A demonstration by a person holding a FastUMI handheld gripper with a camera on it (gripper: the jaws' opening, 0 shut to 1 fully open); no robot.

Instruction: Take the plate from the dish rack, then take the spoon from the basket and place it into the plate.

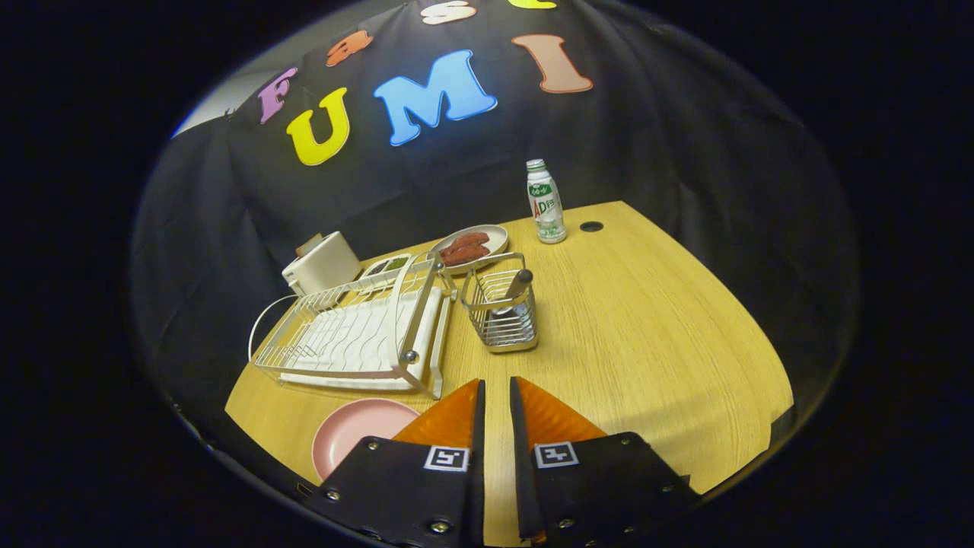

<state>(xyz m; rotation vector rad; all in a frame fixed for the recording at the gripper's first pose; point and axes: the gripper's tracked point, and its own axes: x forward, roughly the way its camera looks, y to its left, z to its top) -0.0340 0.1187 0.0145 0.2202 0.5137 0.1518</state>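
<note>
A pink plate [358,434] lies flat on the wooden table [647,342], in front of the dish rack and just left of my fingers. The white wire dish rack [358,335] stands beyond it with no dishes in it. To the right of the rack, a small wire basket [502,312] holds a metal spoon [517,285] that leans with its handle up. My gripper [495,380] hovers above the table short of the basket, its fingers drawn close together with only a narrow gap and nothing between them.
Behind the rack are a white boxy appliance [323,262] and a beige plate with sausages [472,247]. A white bottle with a green label [545,202] stands at the far side near a cable hole [591,226]. Bare tabletop stretches right of the basket.
</note>
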